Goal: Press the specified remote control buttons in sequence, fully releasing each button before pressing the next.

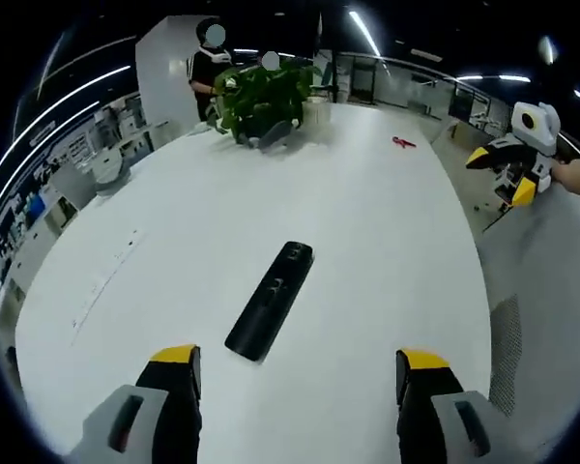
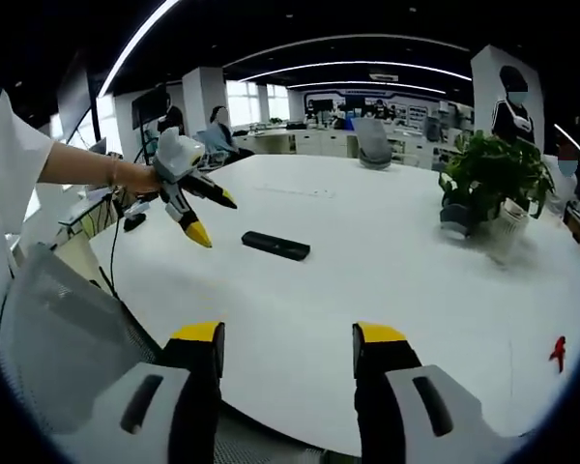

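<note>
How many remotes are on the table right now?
1: the black remote lies on the white table, ahead of the open left tool; the right gripper view shows it beyond that tool's tips.

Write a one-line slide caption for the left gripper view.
Open left gripper hovers before a slim black remote control on a white oval table; potted green plant beyond.
</note>
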Demonstrator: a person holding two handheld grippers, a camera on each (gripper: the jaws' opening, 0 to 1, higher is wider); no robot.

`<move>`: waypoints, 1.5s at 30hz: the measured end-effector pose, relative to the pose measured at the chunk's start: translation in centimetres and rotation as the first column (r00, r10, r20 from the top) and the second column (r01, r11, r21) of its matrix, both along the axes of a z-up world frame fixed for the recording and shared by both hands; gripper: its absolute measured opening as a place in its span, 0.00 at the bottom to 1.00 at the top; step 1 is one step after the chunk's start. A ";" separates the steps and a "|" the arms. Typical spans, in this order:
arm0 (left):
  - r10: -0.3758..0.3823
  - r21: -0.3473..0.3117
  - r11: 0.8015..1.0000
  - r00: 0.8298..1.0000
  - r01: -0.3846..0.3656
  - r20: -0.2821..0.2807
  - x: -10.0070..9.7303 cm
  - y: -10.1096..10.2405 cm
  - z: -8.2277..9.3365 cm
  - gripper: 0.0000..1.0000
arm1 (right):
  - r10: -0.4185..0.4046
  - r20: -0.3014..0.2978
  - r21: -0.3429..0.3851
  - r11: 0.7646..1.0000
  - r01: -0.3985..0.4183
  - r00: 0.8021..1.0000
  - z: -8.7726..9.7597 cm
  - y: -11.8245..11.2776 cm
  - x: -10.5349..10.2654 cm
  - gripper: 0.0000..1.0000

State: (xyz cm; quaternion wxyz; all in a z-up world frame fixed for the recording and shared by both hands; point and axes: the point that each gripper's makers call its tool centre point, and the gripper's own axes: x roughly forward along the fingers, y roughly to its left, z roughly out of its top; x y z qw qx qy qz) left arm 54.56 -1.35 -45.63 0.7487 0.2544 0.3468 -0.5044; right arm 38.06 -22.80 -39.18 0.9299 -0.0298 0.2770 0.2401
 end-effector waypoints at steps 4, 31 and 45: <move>-0.002 0.020 1.000 1.000 0.002 -0.009 1.0 0.0 -0.8 0.82 | -0.002 -0.001 0.016 1.000 0.002 1.000 0.1 0.1 0.0 0.52; -0.040 0.094 0.994 0.995 0.049 -0.093 4.2 -1.6 -4.8 0.58 | -0.021 -0.079 0.031 0.999 0.024 0.997 -1.1 -0.4 -0.4 0.33; -0.052 0.118 0.991 0.994 0.063 -0.094 5.4 -1.7 -5.5 0.48 | -0.004 -0.103 0.030 1.000 0.007 0.995 -1.5 -0.2 -0.6 0.28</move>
